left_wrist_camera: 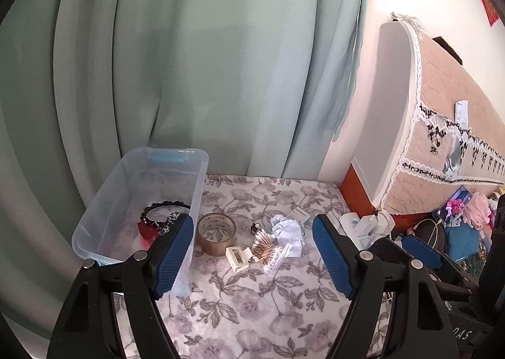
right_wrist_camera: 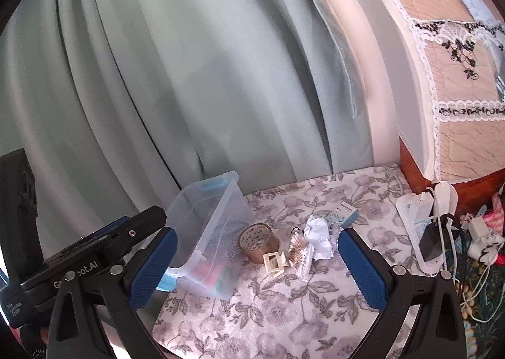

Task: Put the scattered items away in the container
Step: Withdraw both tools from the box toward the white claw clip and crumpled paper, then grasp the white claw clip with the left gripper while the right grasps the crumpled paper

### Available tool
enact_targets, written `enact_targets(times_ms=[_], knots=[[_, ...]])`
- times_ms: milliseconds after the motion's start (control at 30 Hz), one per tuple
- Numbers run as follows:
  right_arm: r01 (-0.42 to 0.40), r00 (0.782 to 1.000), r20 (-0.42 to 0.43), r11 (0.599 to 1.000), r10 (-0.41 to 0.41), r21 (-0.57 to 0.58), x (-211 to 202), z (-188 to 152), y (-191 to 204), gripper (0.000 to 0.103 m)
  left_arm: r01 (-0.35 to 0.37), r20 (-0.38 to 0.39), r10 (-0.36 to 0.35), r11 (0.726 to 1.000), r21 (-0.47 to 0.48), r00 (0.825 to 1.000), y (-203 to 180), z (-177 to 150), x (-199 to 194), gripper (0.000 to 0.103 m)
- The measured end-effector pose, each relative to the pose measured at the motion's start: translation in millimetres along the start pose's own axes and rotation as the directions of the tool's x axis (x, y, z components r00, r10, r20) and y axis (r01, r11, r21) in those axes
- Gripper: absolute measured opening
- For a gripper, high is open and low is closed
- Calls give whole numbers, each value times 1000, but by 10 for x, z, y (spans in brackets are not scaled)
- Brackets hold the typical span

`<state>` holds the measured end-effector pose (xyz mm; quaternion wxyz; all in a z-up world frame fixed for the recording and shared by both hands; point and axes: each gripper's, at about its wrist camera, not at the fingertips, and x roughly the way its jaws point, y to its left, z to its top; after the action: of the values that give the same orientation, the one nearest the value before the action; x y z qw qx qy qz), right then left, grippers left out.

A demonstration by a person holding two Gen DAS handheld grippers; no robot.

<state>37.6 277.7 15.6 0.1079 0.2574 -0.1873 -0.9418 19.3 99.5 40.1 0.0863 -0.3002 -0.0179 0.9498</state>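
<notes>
A clear plastic container [left_wrist_camera: 104, 220] [right_wrist_camera: 217, 210] stands at the left on the floral sheet; a black headband [left_wrist_camera: 165, 206] and a red item lie in it. To its right lie a tape roll [left_wrist_camera: 216, 232] [right_wrist_camera: 258, 242], a white hair clip [left_wrist_camera: 239, 259] [right_wrist_camera: 274, 262], a bag of cotton swabs [left_wrist_camera: 268, 251] [right_wrist_camera: 300, 253], crumpled paper [left_wrist_camera: 288, 231] [right_wrist_camera: 318, 236] and a small box [left_wrist_camera: 301, 215] [right_wrist_camera: 344, 213]. My left gripper [left_wrist_camera: 252, 223] is open short of the pile, with nothing in it. My right gripper [right_wrist_camera: 257, 234] stands wide open, likewise apart from the items.
A green curtain [left_wrist_camera: 189, 74] hangs behind the sheet. A headboard with a lace cover [left_wrist_camera: 442, 125] rises at the right. A white power strip [right_wrist_camera: 419, 220] with chargers and cables, and a phone [left_wrist_camera: 456, 204], crowd the right edge. The left tool's black housing [right_wrist_camera: 94, 258] sits left of the right gripper.
</notes>
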Motion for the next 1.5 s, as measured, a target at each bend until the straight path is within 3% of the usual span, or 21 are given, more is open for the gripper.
enact_targets(times_ms=[267,500,733,1000,1133,1267,1500], knots=[[31,999,-43,997,-28,74,134,-140,-423,103,-15,-99,17,1000,20,995,-101,-52,416,79],[121,990,-80,987,-112,110,340,-270,-757,103,-26,-199,29,999,21,979,-105,-234,858,79],[114,983,-154,987,-96,113,624,-364,-914,103,-42,-256,55,998,55,965,-115,-439,1245,79],[93,955,-292,991,-61,98,1037,-509,-1044,103,-47,-342,62,998,50,938,-100,-638,1650,79],[102,947,-316,989,-63,107,1201,-537,-1110,103,-77,-383,80,997,24,920,-46,-732,1881,79],[53,939,-344,989,-2,139,1363,-570,-1163,103,-105,-371,106,994,25,923,-34,-770,2017,78],[33,932,-362,988,24,150,1618,-640,-1233,90,-218,-389,208,976,18,897,59,-902,2284,77]])
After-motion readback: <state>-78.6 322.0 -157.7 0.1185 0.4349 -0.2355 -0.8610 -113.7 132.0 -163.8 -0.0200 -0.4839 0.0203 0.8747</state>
